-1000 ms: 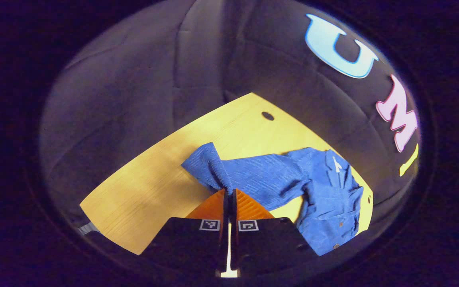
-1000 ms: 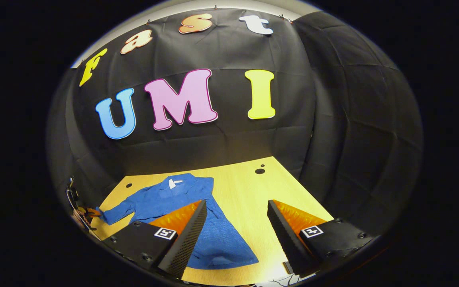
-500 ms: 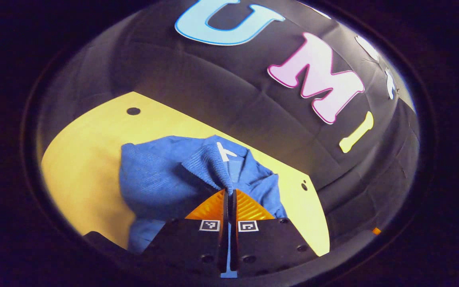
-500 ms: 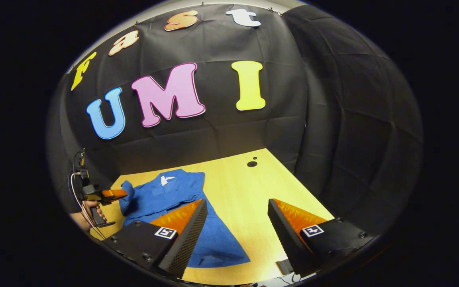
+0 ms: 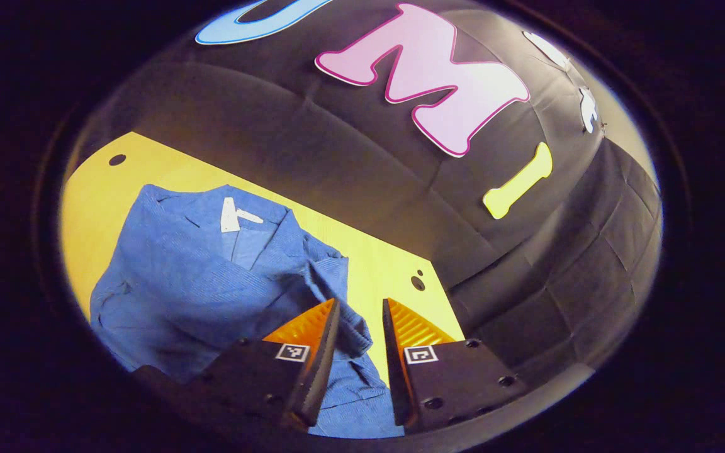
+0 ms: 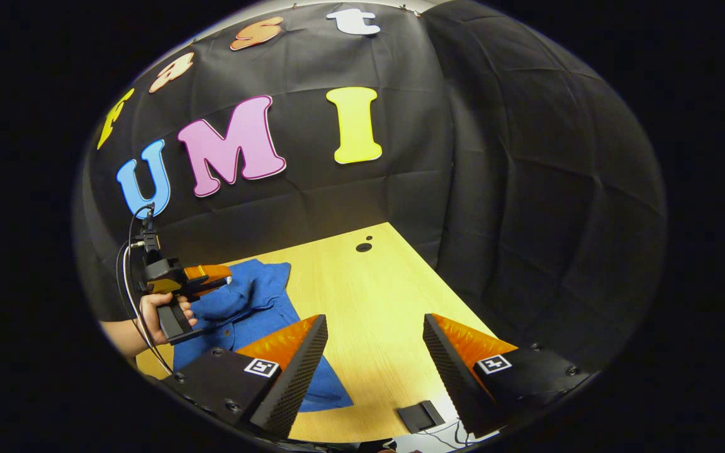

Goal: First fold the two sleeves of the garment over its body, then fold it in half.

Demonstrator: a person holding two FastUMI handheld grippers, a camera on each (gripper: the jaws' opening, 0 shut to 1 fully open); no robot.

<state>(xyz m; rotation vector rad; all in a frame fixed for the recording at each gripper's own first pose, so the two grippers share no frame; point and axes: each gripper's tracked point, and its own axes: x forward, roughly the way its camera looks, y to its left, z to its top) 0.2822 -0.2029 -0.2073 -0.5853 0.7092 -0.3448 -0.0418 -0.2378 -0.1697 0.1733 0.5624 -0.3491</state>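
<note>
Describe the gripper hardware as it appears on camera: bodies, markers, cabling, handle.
Each gripper has two wedge-shaped fingers on black blocky carriers with visible screws; every carrier bears a small square black-and-white fiducial tag. Right gripper: the fingers' inner faces are finely dotted. Left gripper: the fingers' outer faces are ribbed. In the right gripper view it shows a black pistol-style handle held by a hand, with cables looping from its rear.

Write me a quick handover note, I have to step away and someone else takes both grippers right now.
Left gripper: jaws open, holding nothing, above the blue shirt.
Right gripper: jaws wide open, empty, over the wooden table.
Shirt lies collar toward the wall; one sleeve is folded across the body.
Left to do: the other sleeve if not yet folded (can't tell), then fold in half.
</note>
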